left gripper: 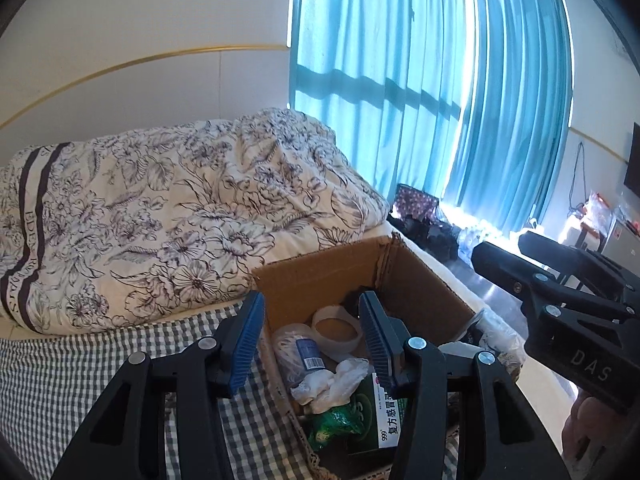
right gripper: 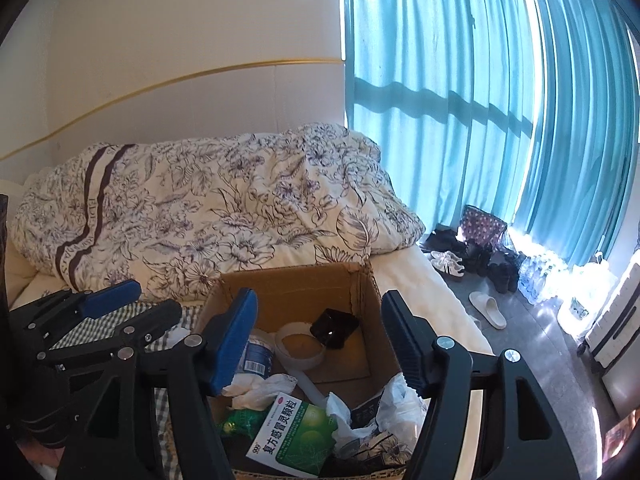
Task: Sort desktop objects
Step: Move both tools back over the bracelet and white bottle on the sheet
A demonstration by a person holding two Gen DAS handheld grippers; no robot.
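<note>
Both tools empty, jaws spread wide, hovering over cardboard box [right gripper: 296, 284] at lower centre of frame. Left tool [left gripper: 312, 344]; right tool [right gripper: 320, 340]. Box on bed, already holding medicine box [right gripper: 294, 440], tape roll [right gripper: 302, 350], black item [right gripper: 334, 326], crumpled tissue [left gripper: 334, 382]. Judged step: between placements. Next: find remaining loose object, none visible here.

The green medicine box [left gripper: 384, 416] is partly hidden behind the left gripper's fingers [left gripper: 378, 344], the cardboard box's [right gripper: 296, 280] near wall is cut off below, and the bottle's [right gripper: 258, 354] label is unreadable.
</note>
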